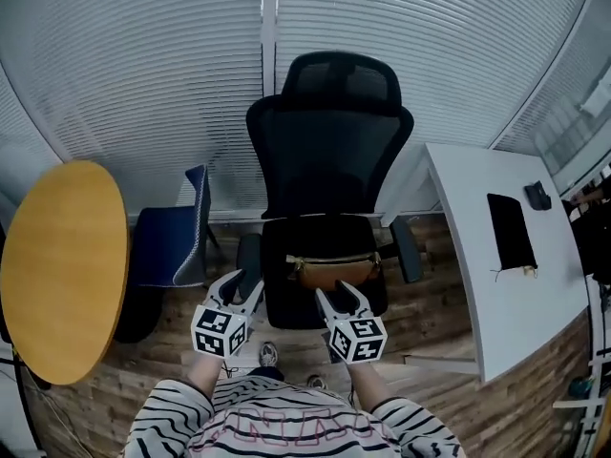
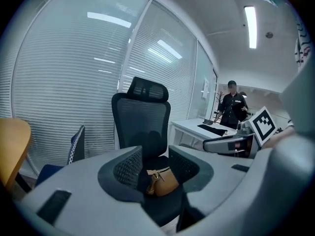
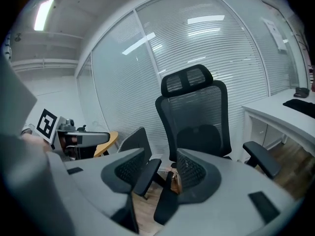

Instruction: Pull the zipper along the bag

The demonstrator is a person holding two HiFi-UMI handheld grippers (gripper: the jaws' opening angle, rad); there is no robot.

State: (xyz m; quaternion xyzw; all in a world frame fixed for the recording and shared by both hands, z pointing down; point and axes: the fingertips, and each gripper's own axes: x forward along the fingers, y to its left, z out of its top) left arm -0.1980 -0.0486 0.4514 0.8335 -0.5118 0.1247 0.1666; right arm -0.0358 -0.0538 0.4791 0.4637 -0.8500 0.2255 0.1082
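The bag (image 1: 334, 271) lies on the office chair (image 1: 329, 160) seat just ahead of the fingers, long axis crosswise to them; the right gripper (image 1: 341, 299) looks nearer, tips just short of it, and the left gripper (image 1: 243, 289) sits off its left end. Both have jaws apart and empty; it's a small tan pouch, zipper along the top.

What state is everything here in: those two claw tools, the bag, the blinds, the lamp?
left gripper, open, holding nothing.
right gripper, open, holding nothing.
brown bag, lying on the office chair seat, untouched; zipper state unclear.
blinds, lowered.
ceiling light, on.
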